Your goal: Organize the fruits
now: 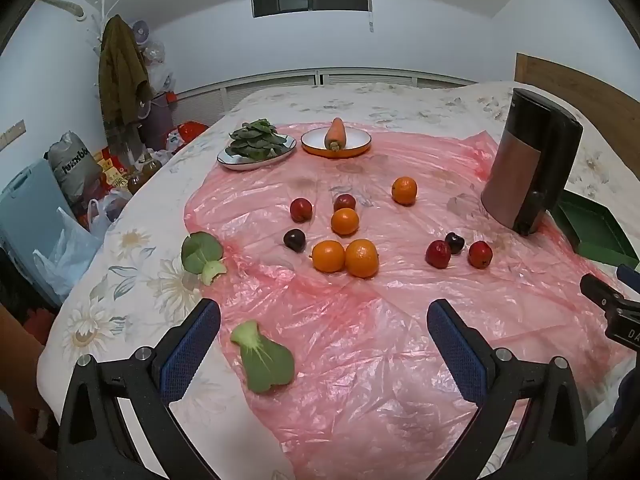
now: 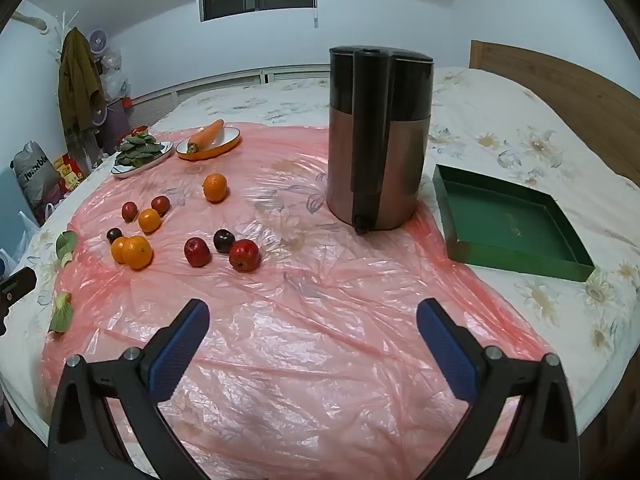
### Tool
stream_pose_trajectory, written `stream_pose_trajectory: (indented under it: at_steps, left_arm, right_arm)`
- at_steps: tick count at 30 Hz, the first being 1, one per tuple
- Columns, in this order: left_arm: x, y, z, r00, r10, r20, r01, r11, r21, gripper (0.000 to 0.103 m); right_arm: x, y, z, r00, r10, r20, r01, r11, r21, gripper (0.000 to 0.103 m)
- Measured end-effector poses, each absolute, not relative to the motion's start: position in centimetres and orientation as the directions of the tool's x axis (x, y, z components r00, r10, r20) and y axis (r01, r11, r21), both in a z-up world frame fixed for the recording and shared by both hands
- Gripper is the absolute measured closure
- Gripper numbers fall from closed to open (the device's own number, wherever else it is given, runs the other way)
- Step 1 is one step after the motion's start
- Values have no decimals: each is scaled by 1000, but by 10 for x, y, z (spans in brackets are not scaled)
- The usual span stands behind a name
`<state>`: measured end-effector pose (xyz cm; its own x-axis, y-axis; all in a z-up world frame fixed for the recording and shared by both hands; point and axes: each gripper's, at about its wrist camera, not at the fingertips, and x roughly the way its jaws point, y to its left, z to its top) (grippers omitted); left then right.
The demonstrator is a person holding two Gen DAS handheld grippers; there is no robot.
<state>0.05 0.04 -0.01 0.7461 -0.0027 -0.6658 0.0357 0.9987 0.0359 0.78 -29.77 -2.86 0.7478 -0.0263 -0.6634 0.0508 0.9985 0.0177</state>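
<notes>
Several oranges lie on the pink plastic sheet (image 1: 360, 340); a touching pair (image 1: 345, 257) sits mid-sheet, one orange (image 1: 404, 190) farther back. Small red fruits (image 1: 438, 254) and dark plums (image 1: 295, 239) are scattered among them. The same group appears left of centre in the right wrist view, with a red fruit (image 2: 244, 255) nearest. An empty green tray (image 2: 508, 224) lies on the right. My left gripper (image 1: 324, 320) hovers open over the sheet's near part, empty. My right gripper (image 2: 312, 320) is open and empty too, well short of the fruit.
A tall brown and black juicer (image 2: 378, 136) stands beside the tray. A plate of greens (image 1: 256, 146) and an orange dish with a carrot (image 1: 336, 140) sit at the back. Two bok choy pieces (image 1: 264, 360) (image 1: 202, 256) lie at the sheet's left edge. Clutter fills the floor left of the bed.
</notes>
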Motion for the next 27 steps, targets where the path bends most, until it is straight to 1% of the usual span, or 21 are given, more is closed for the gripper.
stream_pose_trajectory:
  at_steps: [21,27]
  left_arm:
    - [-2,-3,-11,754,9,-657,37,998,57,1]
    - [-2,-4,-11,760,23,-649,48,995,91,1]
  right_arm:
    - [5,-304,-28,751,-27,-660,58,998,25,0]
    - [5,-304,-27,753,-29,-658,62,998,28,0]
